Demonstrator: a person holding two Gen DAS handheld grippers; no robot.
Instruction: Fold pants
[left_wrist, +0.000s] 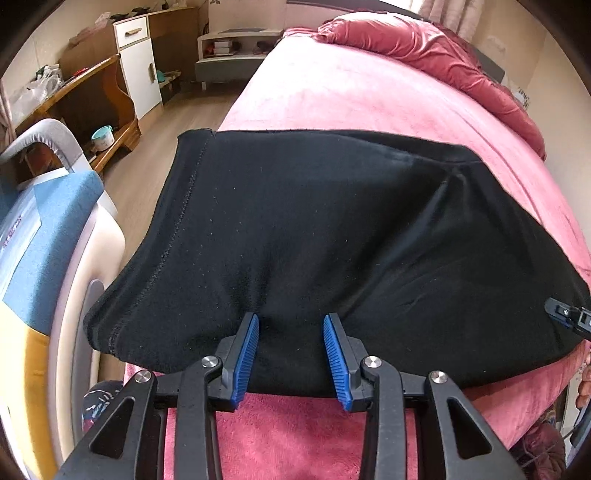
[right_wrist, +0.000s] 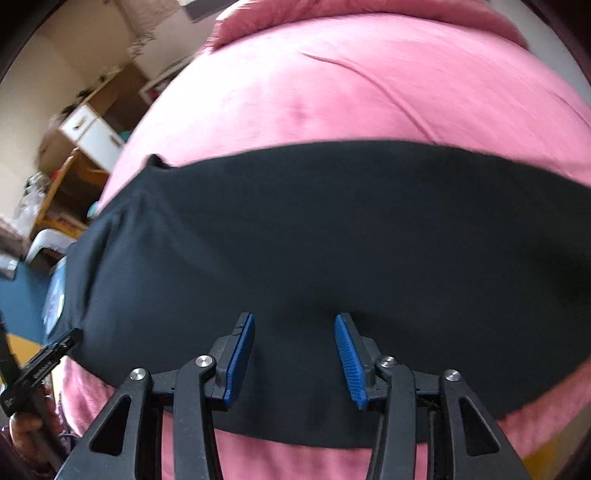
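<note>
Black pants (left_wrist: 314, 221) lie folded in a wide band across the pink bed cover (left_wrist: 332, 92), their left end hanging over the bed's edge. My left gripper (left_wrist: 291, 319) is open above the band's near edge, its blue pads (left_wrist: 248, 354) apart with flat cloth under the gap. The right wrist view is blurred. There the pants (right_wrist: 332, 240) stretch across the cover (right_wrist: 369, 92), and my right gripper (right_wrist: 295, 317) is open over their near edge, gripping nothing. The right gripper's tip (left_wrist: 569, 317) shows at the pants' right end, the left gripper's tip (right_wrist: 55, 354) at their left end.
A red duvet (left_wrist: 424, 48) is bunched at the bed's far right. Left of the bed are wooden floor (left_wrist: 192, 122), a wooden desk (left_wrist: 92, 107), a white cabinet (left_wrist: 140, 62) and a blue-and-white padded piece (left_wrist: 48, 236). A person's hand (right_wrist: 22, 432) holds the left tool.
</note>
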